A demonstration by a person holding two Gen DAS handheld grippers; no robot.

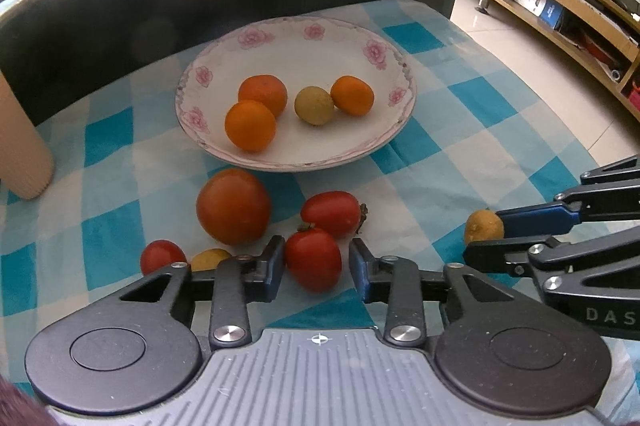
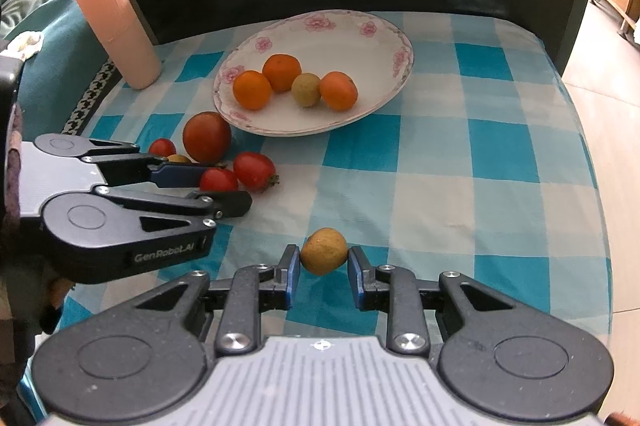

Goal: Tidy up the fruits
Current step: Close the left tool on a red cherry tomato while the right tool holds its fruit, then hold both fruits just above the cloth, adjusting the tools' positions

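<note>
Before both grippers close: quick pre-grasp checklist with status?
1. Right gripper fingers straddle the brown fruit: ok.
2. Left gripper fingers straddle a red tomato: ok.
3. Both grippers open: ok.
4. Neighbouring long tomato clear of the left fingers: cannot tell, it sits close.
5. Plate has bare space for more fruit: ok.
6. Contact of the right fingers with the fruit: cannot tell.

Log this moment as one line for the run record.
left gripper: open around red tomato | right gripper: open around brown fruit | plate: four fruits
</note>
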